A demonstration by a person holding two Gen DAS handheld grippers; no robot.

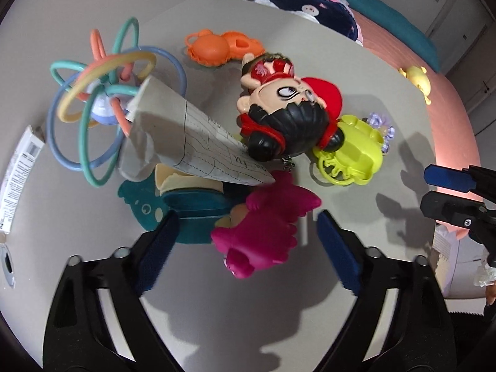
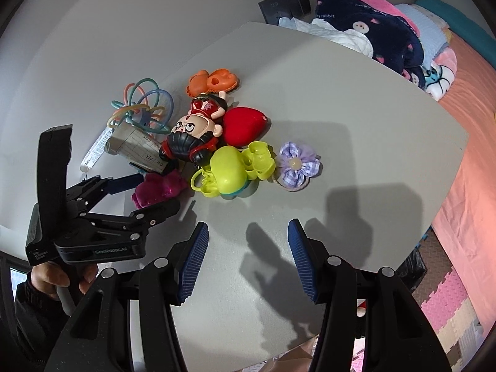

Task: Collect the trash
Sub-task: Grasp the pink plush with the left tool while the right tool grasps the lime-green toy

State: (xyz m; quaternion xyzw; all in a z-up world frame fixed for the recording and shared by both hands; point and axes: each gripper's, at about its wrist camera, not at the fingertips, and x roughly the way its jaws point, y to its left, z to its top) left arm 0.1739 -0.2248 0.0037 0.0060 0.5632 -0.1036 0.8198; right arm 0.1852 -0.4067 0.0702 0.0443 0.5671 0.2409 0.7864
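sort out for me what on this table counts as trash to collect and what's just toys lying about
Trash, likely:
- folded sheet of paper with ruled lines, propped on the pile
- white printed wrapper strip at the table's left edge

Just lying about:
- doll head
- ring rattle
- magenta toy
- orange mould
- yellow-green mould
- purple fabric flower
- teal toy

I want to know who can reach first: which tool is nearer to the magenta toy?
Left. The left tool is open, its pads on either side of the magenta toy. The right tool is open over bare table, apart from the toy.
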